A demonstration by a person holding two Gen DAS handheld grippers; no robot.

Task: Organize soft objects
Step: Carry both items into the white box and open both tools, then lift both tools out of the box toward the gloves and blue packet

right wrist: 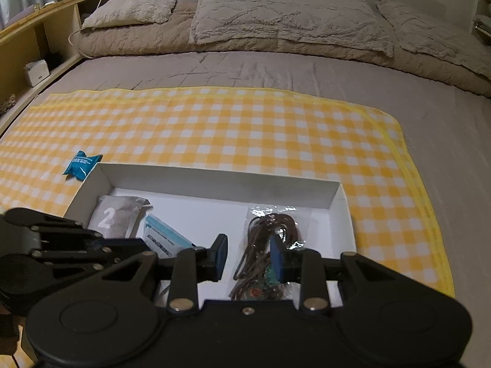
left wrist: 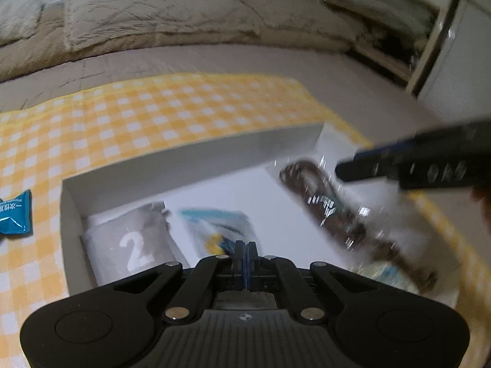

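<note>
Left gripper [left wrist: 244, 253] jaws fully together, nothing between, over white box [right wrist: 214, 181]. Right gripper [right wrist: 249, 256] jaws narrowly apart, empty, above bagged brown cord [right wrist: 264, 245] inside box. Grey "2" pouch [right wrist: 112, 217] at box's left end; blue packet [right wrist: 81, 165] just outside that corner.

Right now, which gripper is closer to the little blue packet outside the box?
Left. The left gripper sits over the box's left half, nearer the blue packet; the right gripper hovers over the bagged cord.

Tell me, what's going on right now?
Left gripper shut, empty, over box. Right gripper part open over cord bag, not gripping. Blue packet outside box. Nothing blocking.
</note>
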